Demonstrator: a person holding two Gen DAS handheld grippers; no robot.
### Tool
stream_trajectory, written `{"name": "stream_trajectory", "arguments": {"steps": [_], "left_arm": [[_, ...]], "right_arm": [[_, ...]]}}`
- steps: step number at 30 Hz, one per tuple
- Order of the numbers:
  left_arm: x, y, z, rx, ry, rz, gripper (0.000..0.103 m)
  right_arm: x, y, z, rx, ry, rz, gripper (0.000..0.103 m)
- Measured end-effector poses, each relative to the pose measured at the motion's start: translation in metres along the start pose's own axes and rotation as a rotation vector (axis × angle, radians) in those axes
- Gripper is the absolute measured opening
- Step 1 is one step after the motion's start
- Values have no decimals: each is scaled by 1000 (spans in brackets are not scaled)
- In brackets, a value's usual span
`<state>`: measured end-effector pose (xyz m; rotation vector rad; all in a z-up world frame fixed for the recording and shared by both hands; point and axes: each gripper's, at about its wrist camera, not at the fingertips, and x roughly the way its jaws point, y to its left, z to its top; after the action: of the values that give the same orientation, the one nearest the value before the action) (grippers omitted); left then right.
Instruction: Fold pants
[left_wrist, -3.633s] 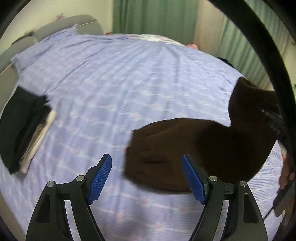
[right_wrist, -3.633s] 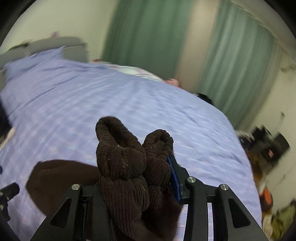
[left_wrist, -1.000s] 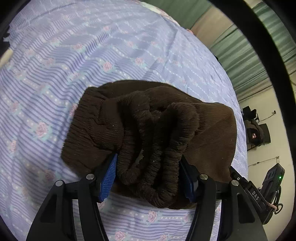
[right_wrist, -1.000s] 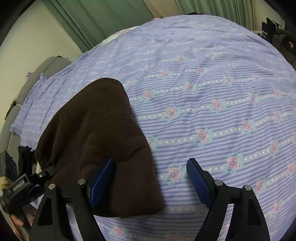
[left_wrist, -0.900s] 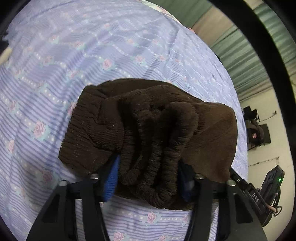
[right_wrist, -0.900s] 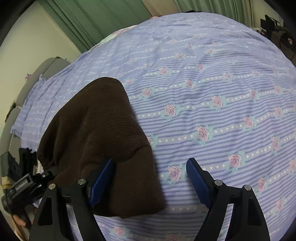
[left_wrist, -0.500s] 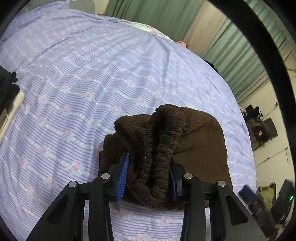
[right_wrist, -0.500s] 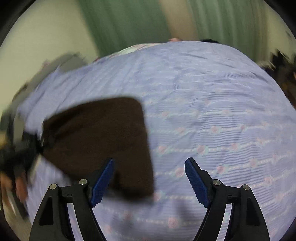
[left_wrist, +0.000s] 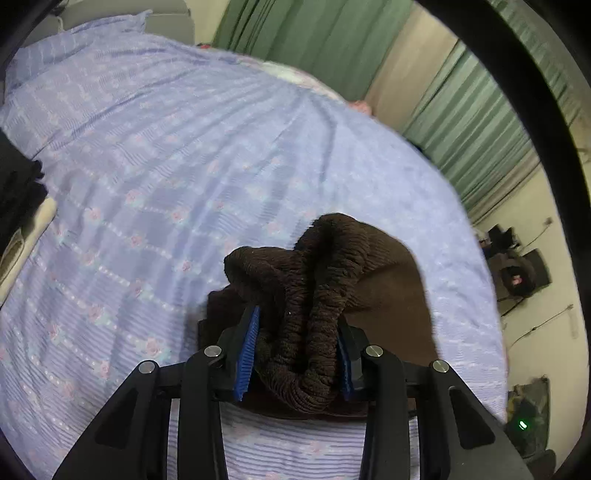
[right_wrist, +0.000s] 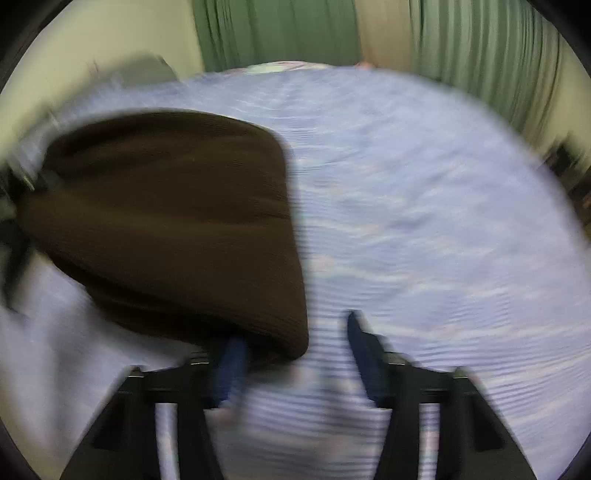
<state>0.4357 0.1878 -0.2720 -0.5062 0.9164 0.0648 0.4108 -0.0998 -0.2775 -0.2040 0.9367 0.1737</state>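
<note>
The right wrist view is very blurry. The bed (left_wrist: 155, 155) has a purple flowery sheet. The brown pants (right_wrist: 177, 221) lie on it, soft and ribbed. Only the left view shows the left gripper (left_wrist: 295, 354) squeezing their bunched waistband. The right gripper (right_wrist: 295, 354) is spread apart, holding nothing.

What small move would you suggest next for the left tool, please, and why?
Probably carry the bunched waistband across and lay it down: the left tool is shut on the pants above the bed, while the right tool is open, holding nothing.
</note>
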Motion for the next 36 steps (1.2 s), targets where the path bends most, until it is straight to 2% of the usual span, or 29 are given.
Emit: {"name": "stream_trajectory", "arguments": {"steps": [4, 7, 10, 11, 13, 14, 16, 17, 19, 20, 21, 22, 24, 26, 28, 31, 36], "left_arm": [[30, 21, -10, -49, 58, 24, 36], [43, 28, -16, -52, 78, 35, 37], [52, 30, -18, -28, 98, 42, 38], [53, 29, -19, -16, 100, 47, 38], [55, 32, -18, -8, 97, 66, 39], [55, 34, -18, -4, 95, 71, 39], [56, 33, -18, 34, 93, 109, 47], [56, 30, -18, 61, 91, 124, 49], [56, 24, -18, 108, 84, 149, 54], [57, 26, -17, 102, 89, 135, 55], [58, 29, -16, 80, 106, 110, 63], [61, 34, -16, 59, 122, 85, 66], [62, 39, -15, 52, 123, 77, 66], [63, 41, -16, 57, 128, 65, 67], [65, 50, -16, 28, 138, 31, 69], [71, 63, -16, -13, 151, -11, 73], [79, 73, -17, -34, 170, -79, 73]], "right_arm": [[7, 7, -9, -65, 16, -45, 42], [6, 23, -13, -211, -41, -161, 43], [12, 32, -15, -303, -42, -243, 47], [15, 29, -16, -303, -20, -236, 48], [12, 25, -11, -269, 7, -154, 48], [3, 22, -8, -255, -6, -101, 51], [-17, 17, 0, -235, -25, -17, 57], [-30, 12, 6, -202, -43, 24, 64], [-45, 4, 16, -136, -89, 56, 74], [-48, 5, 19, -109, -117, 65, 78], [-47, 2, 24, -87, -139, 70, 78], [-42, 1, 29, -68, -145, 74, 78], [-34, -8, 43, -21, -135, 96, 78], [-33, -10, 54, 17, -171, 78, 78], [-18, -11, 63, 8, -171, 72, 78], [22, -11, 72, 32, -81, 139, 78], [69, -12, 70, 95, 1, 227, 77]]}}
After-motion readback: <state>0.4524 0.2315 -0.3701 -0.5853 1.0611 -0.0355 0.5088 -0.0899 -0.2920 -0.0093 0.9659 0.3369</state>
